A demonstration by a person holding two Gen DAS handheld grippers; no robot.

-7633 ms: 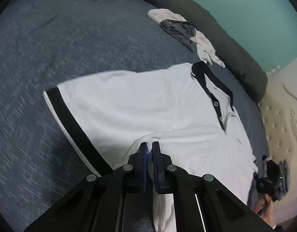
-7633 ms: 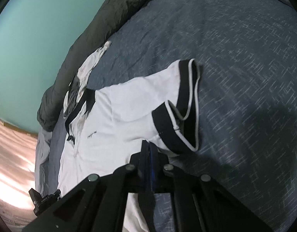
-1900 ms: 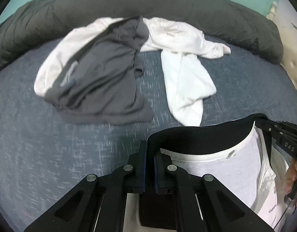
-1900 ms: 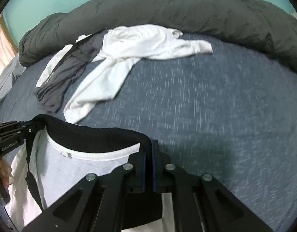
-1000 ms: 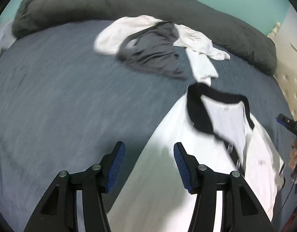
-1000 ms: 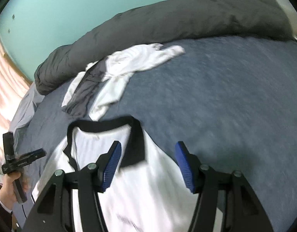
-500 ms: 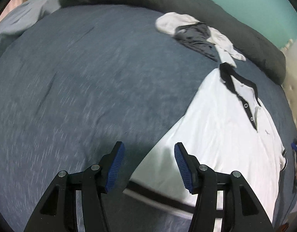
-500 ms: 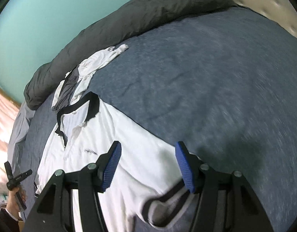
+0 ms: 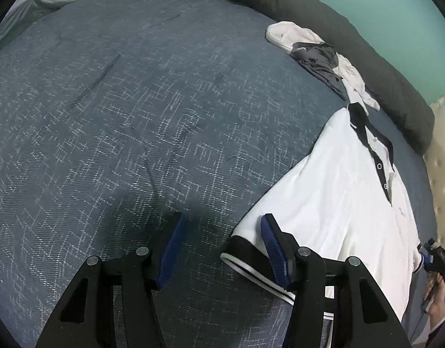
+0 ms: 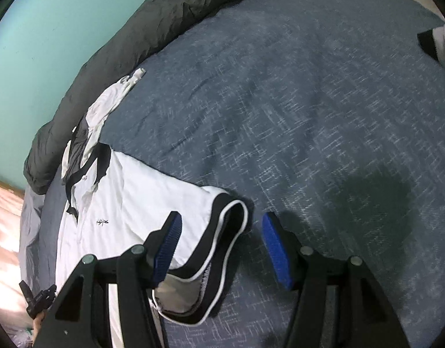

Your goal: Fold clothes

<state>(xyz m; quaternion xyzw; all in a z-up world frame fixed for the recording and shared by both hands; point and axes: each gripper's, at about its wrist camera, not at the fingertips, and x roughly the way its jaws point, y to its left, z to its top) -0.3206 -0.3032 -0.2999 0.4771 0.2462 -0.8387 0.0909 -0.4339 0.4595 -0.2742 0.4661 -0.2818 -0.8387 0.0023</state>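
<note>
The white polo shirt [image 9: 338, 191] is lying spread face-up on the bed [image 9: 135, 116]. Both grippers, left [image 9: 221, 249] and right [image 10: 221, 246], are hovering wide-fingered over opposite black-cuffed sleeves [image 10: 222, 232], holding nothing, seemingly lining up to pinch them.

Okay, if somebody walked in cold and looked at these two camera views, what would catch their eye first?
Probably the white polo shirt with its black collar, laid flat and bright on the dark blue bedspread. Next, the blue-padded left gripper and right gripper, both open, each poised at a black-banded sleeve cuff. Beyond the collar, a crumpled heap of white and grey clothes lies against the rolled dark duvet.
</note>
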